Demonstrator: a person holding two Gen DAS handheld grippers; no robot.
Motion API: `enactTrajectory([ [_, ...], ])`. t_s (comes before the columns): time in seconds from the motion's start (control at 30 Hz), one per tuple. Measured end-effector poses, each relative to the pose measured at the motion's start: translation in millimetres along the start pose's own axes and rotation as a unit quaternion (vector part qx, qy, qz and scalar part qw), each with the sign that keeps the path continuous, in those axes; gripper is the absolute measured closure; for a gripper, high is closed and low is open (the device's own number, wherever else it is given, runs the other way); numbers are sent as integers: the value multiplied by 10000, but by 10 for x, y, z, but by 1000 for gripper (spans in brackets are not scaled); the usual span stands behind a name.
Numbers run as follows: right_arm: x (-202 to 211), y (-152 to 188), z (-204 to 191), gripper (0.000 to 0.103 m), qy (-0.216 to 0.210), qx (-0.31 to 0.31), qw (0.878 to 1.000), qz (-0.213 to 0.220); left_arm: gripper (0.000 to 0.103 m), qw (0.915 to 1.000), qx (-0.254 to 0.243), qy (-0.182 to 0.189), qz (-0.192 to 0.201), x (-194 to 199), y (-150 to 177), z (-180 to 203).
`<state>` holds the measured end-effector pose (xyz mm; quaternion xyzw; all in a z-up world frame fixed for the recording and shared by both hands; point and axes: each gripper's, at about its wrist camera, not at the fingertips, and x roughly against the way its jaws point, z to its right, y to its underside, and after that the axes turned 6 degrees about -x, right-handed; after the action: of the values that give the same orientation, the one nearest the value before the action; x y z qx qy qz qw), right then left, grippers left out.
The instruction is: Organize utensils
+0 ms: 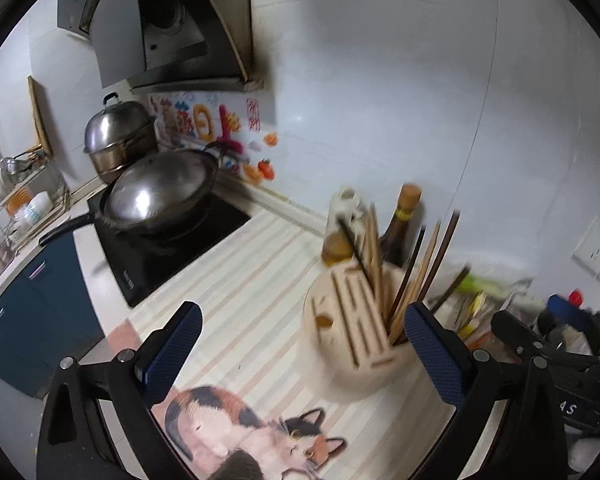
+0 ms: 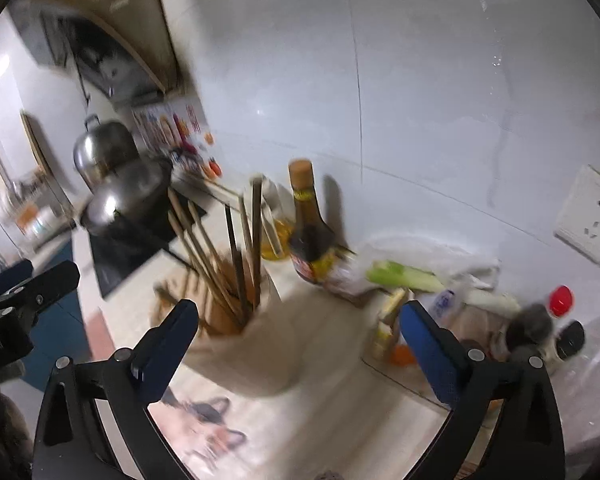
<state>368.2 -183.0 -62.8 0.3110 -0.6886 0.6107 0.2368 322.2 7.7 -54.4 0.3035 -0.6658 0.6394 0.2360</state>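
Both claws, left claw (image 1: 302,344) and right claw (image 2: 298,342), gape released above the table (image 1: 256,280), flanking the chopstick-filled holder (image 1: 352,340).

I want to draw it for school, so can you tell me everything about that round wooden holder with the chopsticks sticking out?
The utensil holder is a pale, round block that looks like light wood. Its top has several long knife slots, all empty, and a small round hole. On one side is an open pocket holding a bunch of chopsticks, some light, some dark, leaning outward. It stands upright on the striped counter, in front of a dark sauce bottle. Nothing grips it; both hand-held grippers are open nearby.
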Motion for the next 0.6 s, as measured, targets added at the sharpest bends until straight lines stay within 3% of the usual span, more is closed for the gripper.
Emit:
enactTrajectory([
  [0.27,359,272,-125,0,390,281,9984,301,0,9999,97,-132,-5,203,355,23],
  [0.6,1438,675,-320,0,800,198,9925,905,0,9988,32,18,479,1122,716,-80],
])
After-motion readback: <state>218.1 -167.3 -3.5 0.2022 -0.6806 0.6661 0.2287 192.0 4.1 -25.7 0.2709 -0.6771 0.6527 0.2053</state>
